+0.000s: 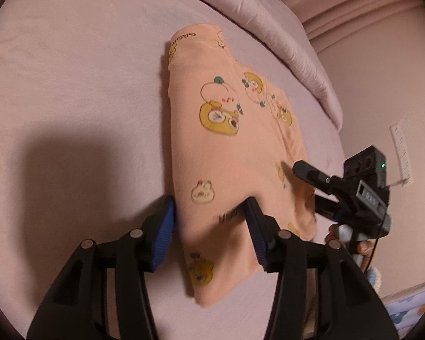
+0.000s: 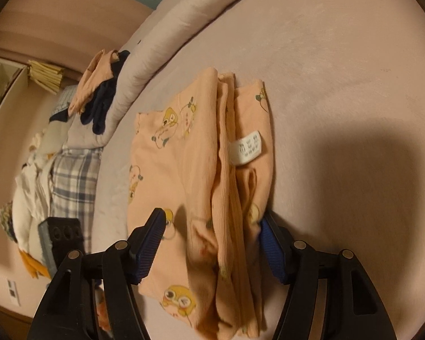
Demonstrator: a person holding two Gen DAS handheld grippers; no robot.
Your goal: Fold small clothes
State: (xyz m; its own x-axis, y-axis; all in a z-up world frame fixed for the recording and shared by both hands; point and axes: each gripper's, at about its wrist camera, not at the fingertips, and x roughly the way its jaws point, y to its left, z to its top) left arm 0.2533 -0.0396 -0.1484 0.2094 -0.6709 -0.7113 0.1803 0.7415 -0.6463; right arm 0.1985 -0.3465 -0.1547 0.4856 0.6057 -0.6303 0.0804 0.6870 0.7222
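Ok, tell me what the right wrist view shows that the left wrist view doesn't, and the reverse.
Only the right wrist view shows the white care label on the garment's stacked folded edges, the pile of other clothes beside the bed, and a peach and dark item on the rolled quilt.

Only the left wrist view shows the right tool from outside, reaching over the garment's far edge, and the printed top face with the big yellow cartoon.

Both show the folded peach garment lying on the pink sheet, each tool's blue pads standing either side of it.

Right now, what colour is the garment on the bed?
Peach garment with yellow cartoon prints; clearest in the left wrist view.
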